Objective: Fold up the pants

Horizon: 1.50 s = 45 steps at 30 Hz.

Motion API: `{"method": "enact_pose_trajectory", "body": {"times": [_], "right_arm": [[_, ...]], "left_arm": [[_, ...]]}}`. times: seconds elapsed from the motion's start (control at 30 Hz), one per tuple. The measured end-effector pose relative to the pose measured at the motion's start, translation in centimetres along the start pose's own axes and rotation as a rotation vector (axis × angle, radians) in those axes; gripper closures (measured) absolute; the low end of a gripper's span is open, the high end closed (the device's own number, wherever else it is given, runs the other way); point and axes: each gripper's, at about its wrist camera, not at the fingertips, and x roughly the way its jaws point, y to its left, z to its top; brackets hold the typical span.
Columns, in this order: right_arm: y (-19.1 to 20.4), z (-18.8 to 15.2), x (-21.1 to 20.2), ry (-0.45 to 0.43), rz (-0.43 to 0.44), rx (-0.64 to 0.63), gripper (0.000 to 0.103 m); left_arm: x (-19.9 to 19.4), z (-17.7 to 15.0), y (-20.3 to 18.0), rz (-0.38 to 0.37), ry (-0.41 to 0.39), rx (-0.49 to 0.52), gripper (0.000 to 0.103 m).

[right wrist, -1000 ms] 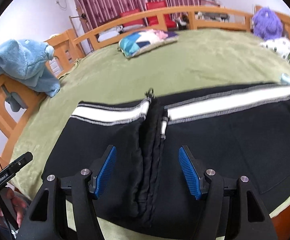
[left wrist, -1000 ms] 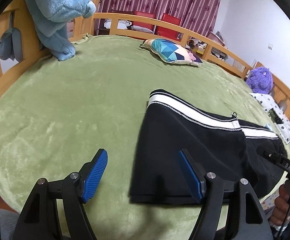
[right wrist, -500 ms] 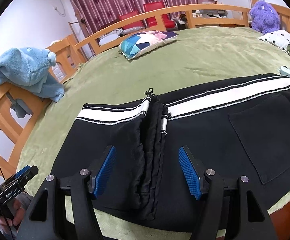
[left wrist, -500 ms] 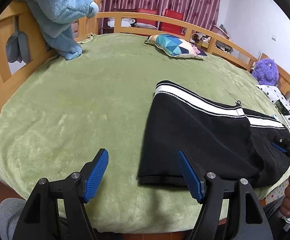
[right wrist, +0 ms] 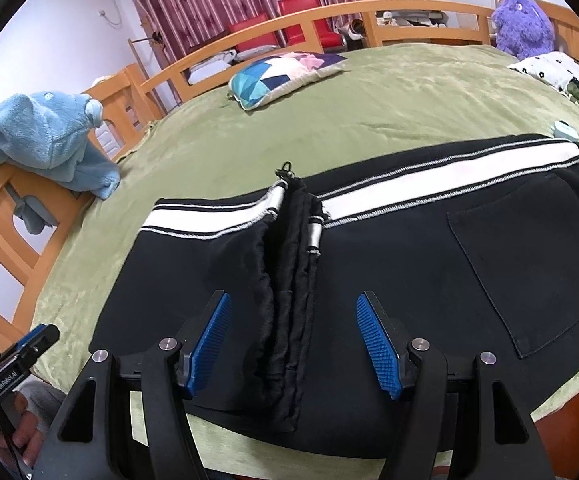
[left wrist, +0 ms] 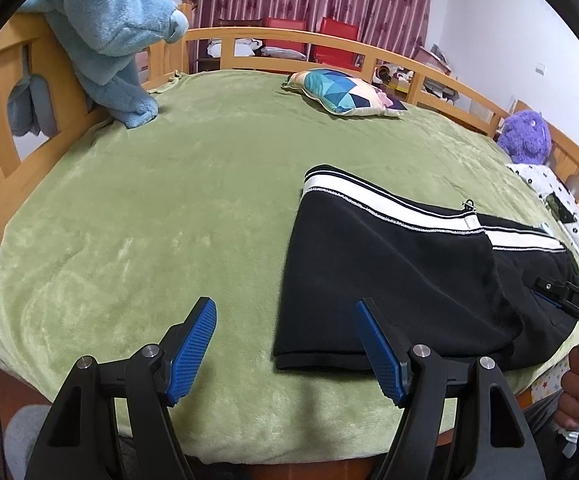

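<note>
Black pants with a white side stripe lie on the green blanket, one end folded over onto the rest near the bed's front edge. In the left wrist view the pants lie to the right. My left gripper is open and empty, over the blanket beside the folded edge. My right gripper is open and empty, above the fold line in the middle of the pants. My right gripper also shows at the right edge of the left wrist view.
The green blanket covers a bed with a wooden rail. A blue fleece garment hangs on the left rail. A patterned pillow lies at the back. A purple plush toy and a dotted cloth are at the right.
Both grippers have drawn back and up from the pants toward the bed's front edge. The pants lie as they did.
</note>
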Motion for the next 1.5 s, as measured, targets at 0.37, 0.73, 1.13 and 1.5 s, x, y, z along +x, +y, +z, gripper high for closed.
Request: {"method": "enact_pose_trajectory", "body": {"times": [0.37,0.73,1.13,1.5], "right_arm": [[1.1,4.5,1.3,0.010,-0.015,-0.093,0.043],[-0.8,4.9,11.7,0.214,0.041,-0.013,0.043],[0.5,3.8,13.0,0.178,0.063,-0.100,0.027],[-1.0,4.7,12.2,0.141,0.151,0.023,0.084]], "left_arm": [[1.0,6.1,-1.4,-0.058,0.015,0.071,0.030],[4.7,10.2,-1.2,-0.093,-0.043,0.036,0.030],[8.8,7.8,-0.3,-0.091,0.030,0.013,0.034],[9.4,7.4,0.2,-0.112,0.094,-0.026,0.036]]}}
